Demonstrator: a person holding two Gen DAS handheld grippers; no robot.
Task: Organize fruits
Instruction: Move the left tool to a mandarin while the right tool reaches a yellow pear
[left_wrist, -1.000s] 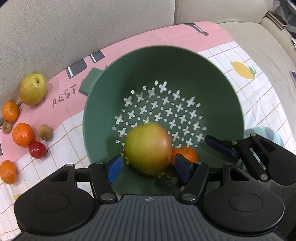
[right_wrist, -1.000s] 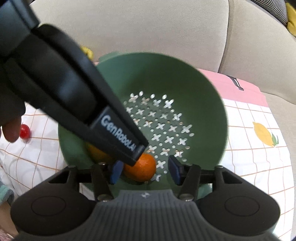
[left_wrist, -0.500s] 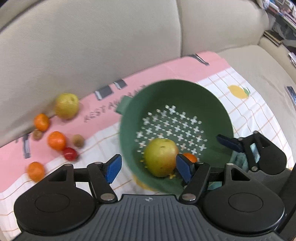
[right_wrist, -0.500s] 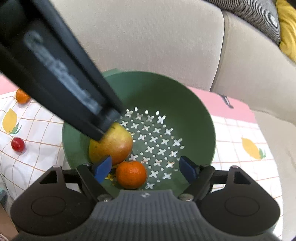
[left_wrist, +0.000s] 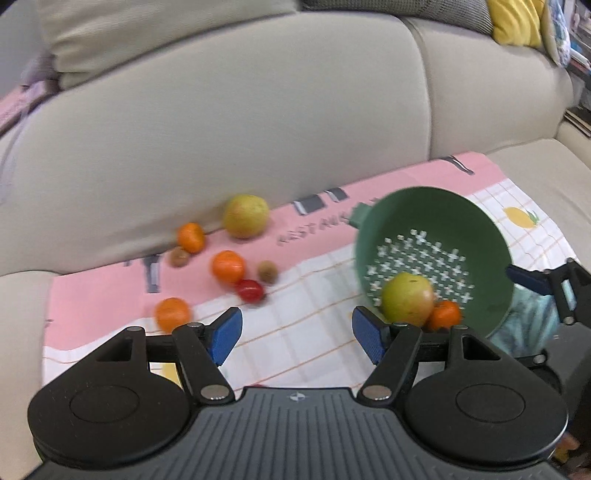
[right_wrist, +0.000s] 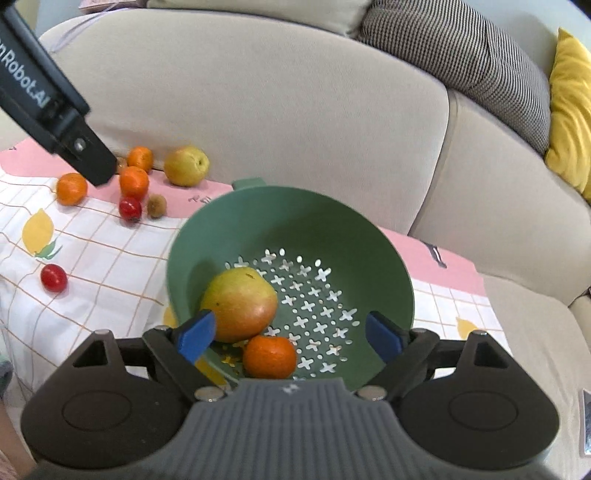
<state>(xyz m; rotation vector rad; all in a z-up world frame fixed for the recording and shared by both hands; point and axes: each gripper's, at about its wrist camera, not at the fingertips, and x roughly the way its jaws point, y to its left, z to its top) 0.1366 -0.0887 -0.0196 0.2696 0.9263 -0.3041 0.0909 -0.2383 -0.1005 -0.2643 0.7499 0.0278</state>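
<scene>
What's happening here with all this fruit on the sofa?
A person with a two-finger gripper in each hand is gathering fruit into a green colander. A pear and a tangerine already lie inside. The left gripper is open and empty; the right gripper is opening, gripping nothing. More fruit waits on the pink cloth.

Yellow cushion (right_wrist: 570, 110) on beige sofa (right_wrist: 295, 110)
</scene>
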